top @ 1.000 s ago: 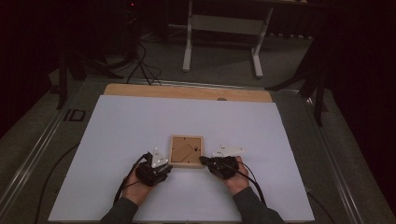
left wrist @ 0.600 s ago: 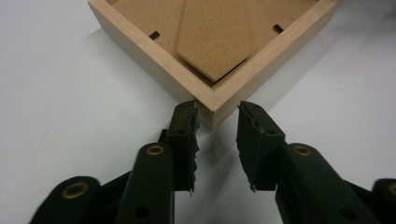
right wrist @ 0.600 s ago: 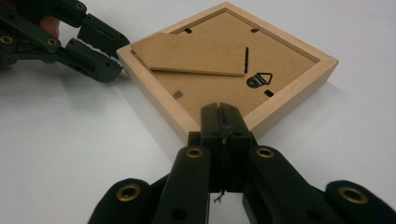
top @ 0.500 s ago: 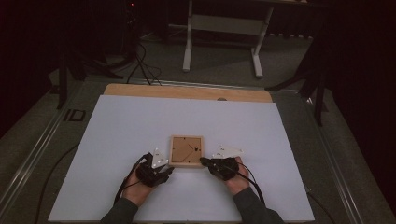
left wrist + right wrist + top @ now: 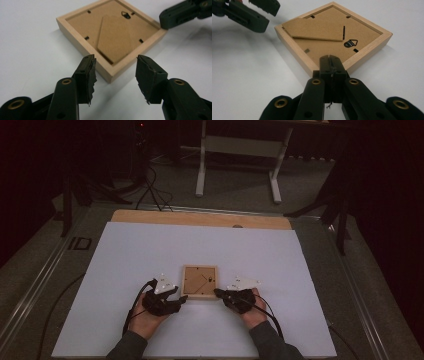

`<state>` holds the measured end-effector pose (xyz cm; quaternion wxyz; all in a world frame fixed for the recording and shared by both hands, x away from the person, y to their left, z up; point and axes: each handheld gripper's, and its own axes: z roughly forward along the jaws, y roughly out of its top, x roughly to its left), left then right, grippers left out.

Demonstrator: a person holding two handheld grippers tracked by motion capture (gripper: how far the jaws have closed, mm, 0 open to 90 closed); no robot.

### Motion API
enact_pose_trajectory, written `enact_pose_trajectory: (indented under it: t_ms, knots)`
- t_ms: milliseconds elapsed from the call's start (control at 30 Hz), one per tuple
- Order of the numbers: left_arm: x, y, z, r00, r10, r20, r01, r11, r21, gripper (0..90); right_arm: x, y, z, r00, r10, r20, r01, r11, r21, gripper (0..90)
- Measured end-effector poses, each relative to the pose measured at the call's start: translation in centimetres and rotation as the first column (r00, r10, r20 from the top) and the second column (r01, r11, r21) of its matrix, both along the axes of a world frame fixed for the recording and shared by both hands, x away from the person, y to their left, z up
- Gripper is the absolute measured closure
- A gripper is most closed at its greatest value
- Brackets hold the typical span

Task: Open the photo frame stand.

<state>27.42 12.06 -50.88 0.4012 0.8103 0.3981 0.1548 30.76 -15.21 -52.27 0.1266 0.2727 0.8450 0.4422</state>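
Hiding the frame's [image 5: 332,35] near corner: right fingers [image 5: 331,65].

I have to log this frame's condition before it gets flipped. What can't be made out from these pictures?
- Front face of the picture frame: it lies back-up on the white table in every view.
- Frame corner nearest the right gripper: covered by its shut jaws in the right gripper view, so contact can't be told.
- Hanger hook: too small in the high view.
- Left gripper: jaws just opening, corner between them, untouched.

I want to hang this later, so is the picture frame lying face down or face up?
Face down. The picture frame shows its brown backing board, the fold-out stand and the metal hanger, flat on the white table.
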Motion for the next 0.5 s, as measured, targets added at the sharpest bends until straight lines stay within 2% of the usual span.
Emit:
enact_pose_trajectory:
  t_ms: [100, 267, 500]
  knots:
    - [0.4, -0.2, 0.2, 1.0, 0.006, 0.003, -0.006, 1.0, -0.001, 47.3, 0.0, 0.0, 0.0, 1.0, -0.001, -0.001, 0.001, 1.0, 0.001, 89.8]
    - [1.0, -1.0, 0.3, 0.9999, -0.011, 0.008, 0.011, 0.9995, 0.03, 47.0, 0.0, -0.1, 0.0, 1.0, 0.0, -0.005, 0.0, 1.0, 0.004, 89.8]
    - [2.0, -1.9, 0.4, 0.9997, -0.001, 0.025, -0.001, 0.9975, 0.07, 50.2, 0.0, 0.0, 0.0, 1.0, 0.0, -0.003, 0.0, 1.0, 0.004, 89.8]
